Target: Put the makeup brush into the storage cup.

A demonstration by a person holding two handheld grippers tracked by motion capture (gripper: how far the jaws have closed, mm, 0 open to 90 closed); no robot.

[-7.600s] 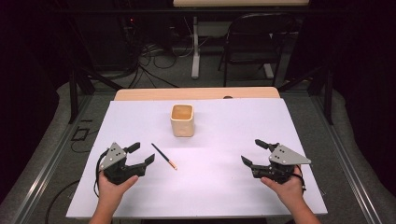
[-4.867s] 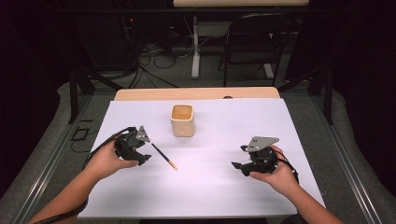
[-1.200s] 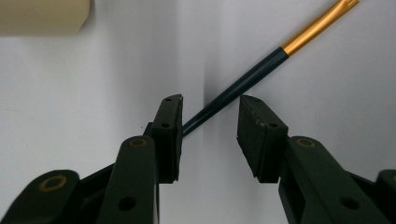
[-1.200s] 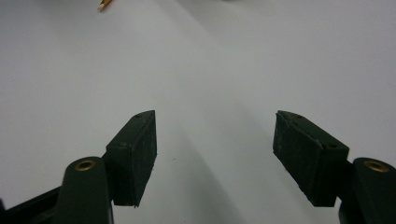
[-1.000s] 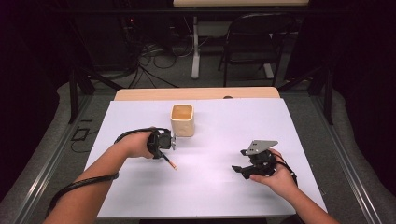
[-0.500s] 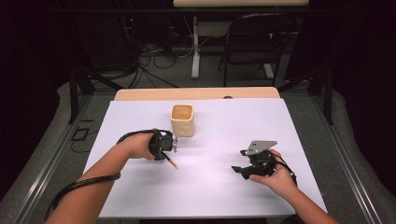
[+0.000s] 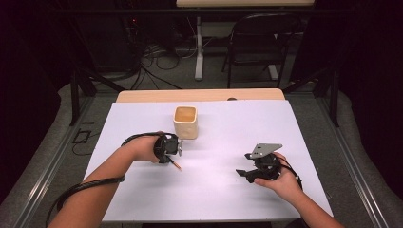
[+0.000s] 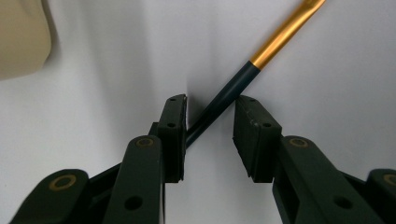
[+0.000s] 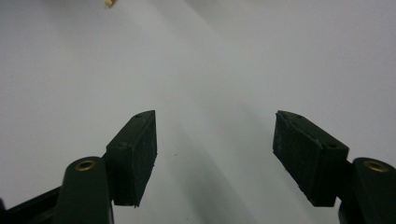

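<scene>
Pencil now between the left jaws

Pencil (image 8: 243, 77) lies flat on the white surface (image 7: 218, 190), just near of the cup (image 7: 185, 122) and a little to its left. Over the last seconds the left hand-held gripper (image 7: 175, 148) has travelled from the near left corner up to the pencil and come down over it; between the last two looks it has barely shifted. In the left gripper view the dark end of the pencil runs slantwise between the jaws, which stand apart: one pad seems to touch it, the other is clear. The grasp is lined up but not closed, so squeezing looks like the next step, probably before carrying the pencil to the cup. The right hand-held gripper (image 7: 250, 173) waits at the near right, jaws wide apart over bare surface, holding nothing.
</scene>
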